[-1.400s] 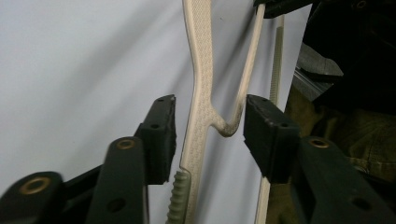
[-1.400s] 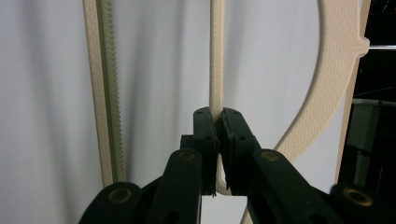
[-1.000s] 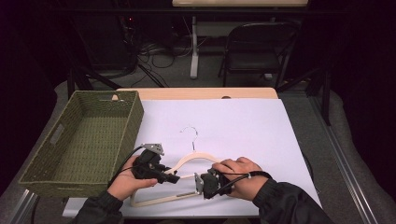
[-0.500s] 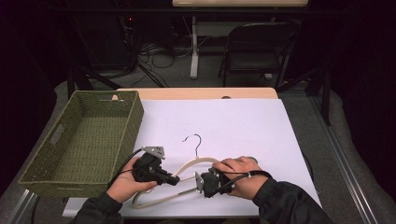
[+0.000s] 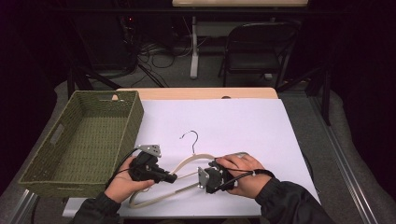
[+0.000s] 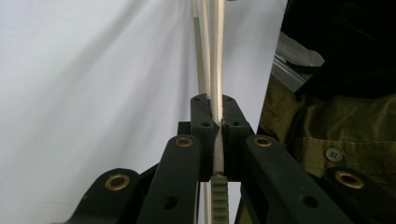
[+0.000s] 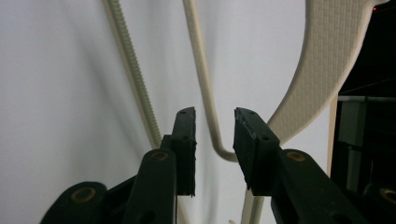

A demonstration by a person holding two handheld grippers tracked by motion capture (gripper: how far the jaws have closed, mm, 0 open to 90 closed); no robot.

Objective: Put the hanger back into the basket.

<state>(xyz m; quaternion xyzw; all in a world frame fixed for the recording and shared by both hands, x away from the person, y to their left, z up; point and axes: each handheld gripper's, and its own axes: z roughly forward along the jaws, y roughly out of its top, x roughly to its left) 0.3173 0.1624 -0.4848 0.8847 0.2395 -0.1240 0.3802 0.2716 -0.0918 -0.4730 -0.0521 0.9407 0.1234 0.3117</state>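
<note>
My left tongs (image 5: 172,178) sit low at the near left, my hand (image 5: 125,184) wrapped around their body, jaws pointing right toward my other hand. In the left gripper view those jaws are pressed nearly together, clamped on a thin bar. My right tongs (image 5: 201,177) lie near centre, pointing left, my right hand (image 5: 243,172) over them. In the right gripper view their jaws stand apart, gripping nothing. Both forearms enter from the near edge in dark sleeves.

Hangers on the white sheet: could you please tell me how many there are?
1: a cream hanger lies near the sheet's front edge, between the two hands, right of the basket.
</note>
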